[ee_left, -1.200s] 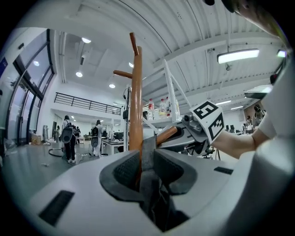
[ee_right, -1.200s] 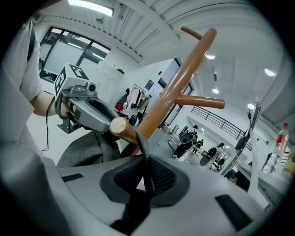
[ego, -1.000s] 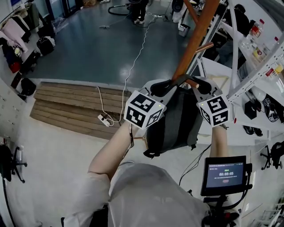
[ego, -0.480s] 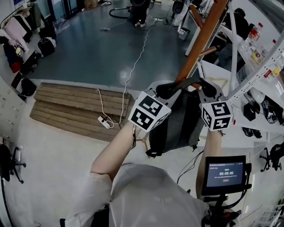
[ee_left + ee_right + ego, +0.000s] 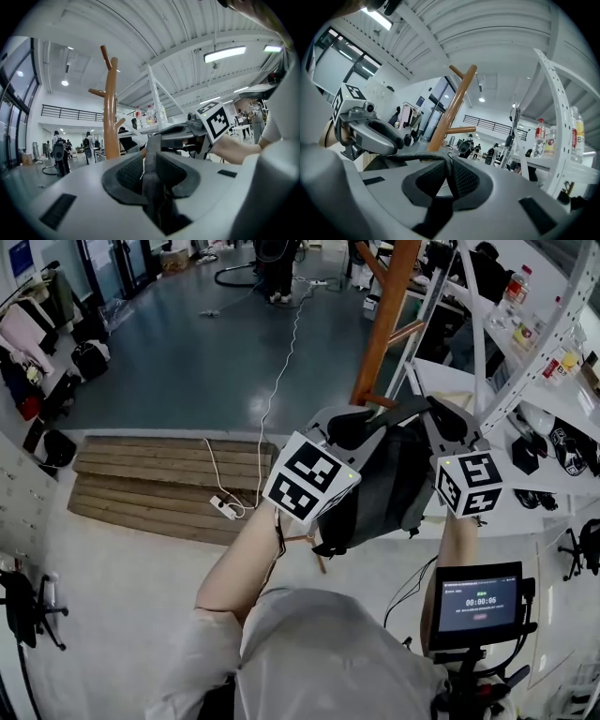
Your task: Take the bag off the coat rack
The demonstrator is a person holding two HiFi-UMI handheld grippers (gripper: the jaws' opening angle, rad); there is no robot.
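A dark grey backpack hangs by its top strap just in front of the wooden coat rack. My left gripper is shut on the strap's left end, and the grey webbing is pinched between its pads. My right gripper is shut on the right end, with the strap running from its jaws toward the left gripper. The rack's pole and pegs stand behind the strap. Whether the strap still touches a peg is hidden.
A white shelf frame with bottles stands close at the right. A screen on a stand is low right. A wooden platform and a white power strip with its cable lie on the floor at left.
Both grippers have stayed shut on the strap and risen a little. The bag has swung up and toward me, and the pole now shows further behind it.
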